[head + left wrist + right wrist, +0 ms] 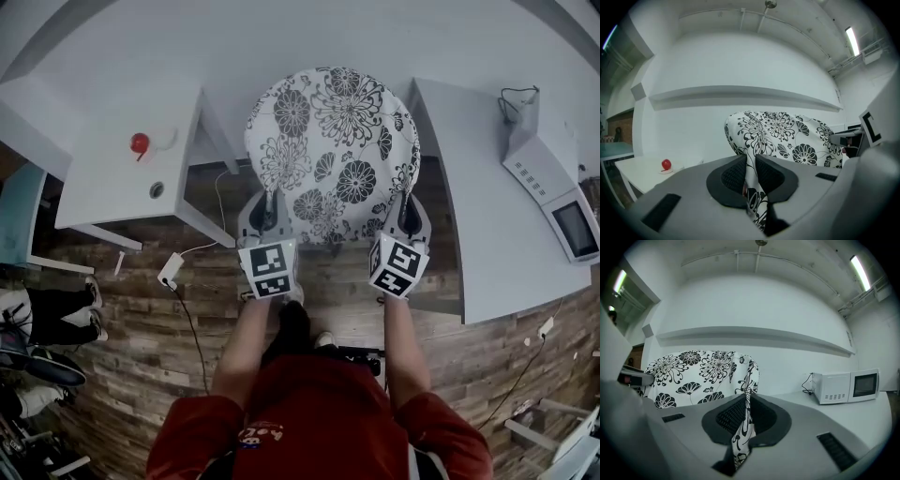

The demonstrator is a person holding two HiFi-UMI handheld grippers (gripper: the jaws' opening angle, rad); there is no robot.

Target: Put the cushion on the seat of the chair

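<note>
Jaws clenched on both: left gripper (267, 214) and right gripper (409, 216) each pinch the near edge of the round, black-flowered white fabric cushion (333, 141), held aloft; it looks light and floppy, so that wide two-point hold suits it.

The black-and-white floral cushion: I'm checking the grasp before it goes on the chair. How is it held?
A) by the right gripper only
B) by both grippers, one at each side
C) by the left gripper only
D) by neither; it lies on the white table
B: the black-and-white floral cushion has its fabric pinched in the left gripper and in the right gripper, at opposite lower corners.
</note>
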